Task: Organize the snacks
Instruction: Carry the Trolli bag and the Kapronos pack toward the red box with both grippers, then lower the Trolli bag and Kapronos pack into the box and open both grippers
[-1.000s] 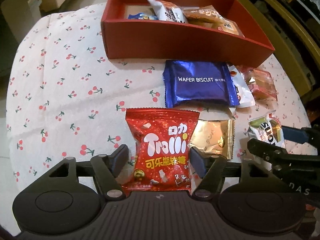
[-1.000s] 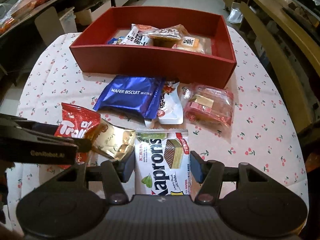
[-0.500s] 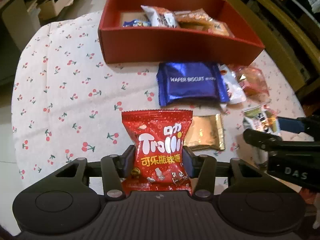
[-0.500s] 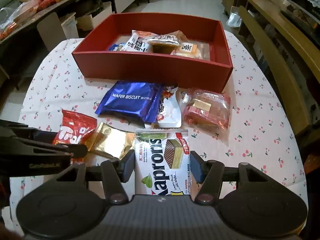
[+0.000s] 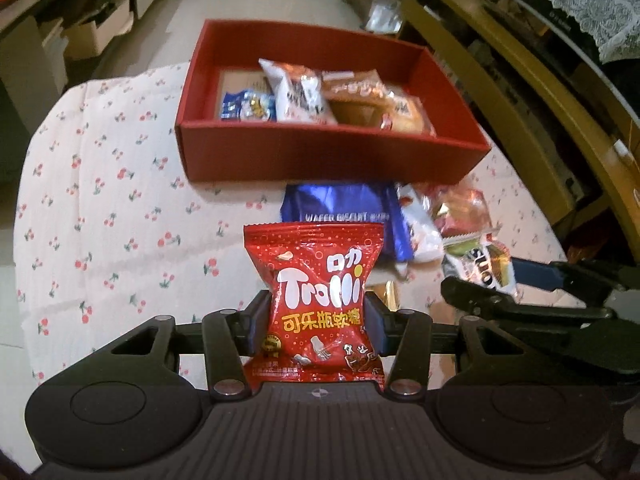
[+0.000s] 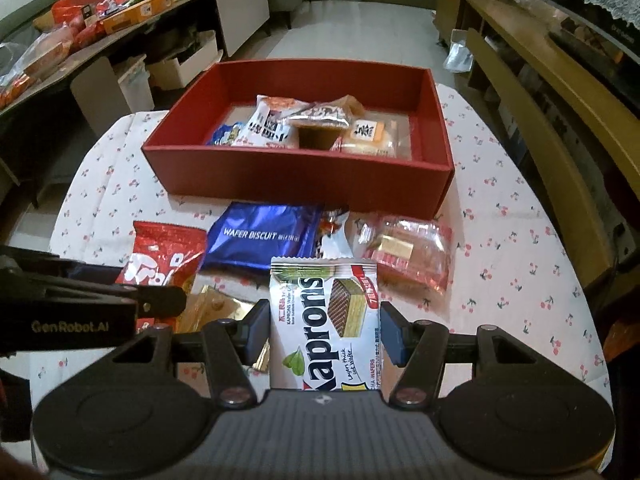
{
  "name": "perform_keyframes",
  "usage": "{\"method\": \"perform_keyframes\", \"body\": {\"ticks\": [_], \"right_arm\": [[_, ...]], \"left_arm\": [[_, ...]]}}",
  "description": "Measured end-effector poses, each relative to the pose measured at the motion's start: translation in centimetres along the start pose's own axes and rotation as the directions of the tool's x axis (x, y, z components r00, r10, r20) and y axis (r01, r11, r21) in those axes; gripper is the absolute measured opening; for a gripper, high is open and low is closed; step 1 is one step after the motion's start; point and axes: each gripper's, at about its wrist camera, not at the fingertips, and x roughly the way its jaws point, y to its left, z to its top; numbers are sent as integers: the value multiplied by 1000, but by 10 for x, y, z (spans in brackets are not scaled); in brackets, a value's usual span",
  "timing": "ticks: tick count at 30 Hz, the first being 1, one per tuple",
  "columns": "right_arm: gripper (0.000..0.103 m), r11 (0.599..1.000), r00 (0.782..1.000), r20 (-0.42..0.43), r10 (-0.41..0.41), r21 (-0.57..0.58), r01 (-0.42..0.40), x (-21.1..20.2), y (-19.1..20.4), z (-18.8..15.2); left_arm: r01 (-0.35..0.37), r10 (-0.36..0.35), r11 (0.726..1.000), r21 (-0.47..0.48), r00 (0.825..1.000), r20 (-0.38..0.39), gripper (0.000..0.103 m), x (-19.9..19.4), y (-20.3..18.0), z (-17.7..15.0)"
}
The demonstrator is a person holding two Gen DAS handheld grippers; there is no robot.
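Observation:
My left gripper (image 5: 312, 320) is shut on the red Trolli bag (image 5: 316, 300) and holds it raised above the table. My right gripper (image 6: 325, 332) is shut on the white Kaprons wafer pack (image 6: 326, 320), also lifted. The red box (image 5: 332, 160) stands at the back of the table with several snack packs inside; it shows in the right wrist view too (image 6: 296, 176). On the table before it lie a blue wafer biscuit pack (image 6: 260, 240), a white pack (image 6: 334, 240), a clear pink pack (image 6: 404, 252) and a gold sachet (image 6: 212, 308).
The table wears a white cherry-print cloth (image 5: 100, 220). A wooden bench (image 6: 560, 120) runs along the right side. Shelves with boxes and snacks (image 6: 100, 20) stand at the left. The left gripper's body (image 6: 80, 312) crosses the right wrist view's lower left.
My left gripper closed on the Trolli bag and lifted it off the table. My right gripper rose with the Kaprons pack; the red box now looks farther away.

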Motion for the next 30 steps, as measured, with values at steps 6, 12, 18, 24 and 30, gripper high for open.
{"method": "perform_keyframes", "body": {"ticks": [6,12,18,24,30], "right_arm": [[73,1000,1000,26,0,17,-1,-1,0,12],[73,999,998,65,-3,41,1,-4,-1,29],[73,996,994,106,-18,84,9,-3,-4,51],[73,993,990,135,-35,114,19,4,-10,74],[73,992,988,147,-52,124,33,21,-9,99]], "left_arm": [[14,-14,1000,-3,999,38,56,-5,-3,17],[12,-12,1000,-6,997,74,56,-9,-3,34],[6,-5,1000,-3,993,114,56,-12,-2,59],[-14,14,1000,2,989,150,54,-8,-4,83],[-42,44,999,-13,985,164,54,4,1,106]]}}
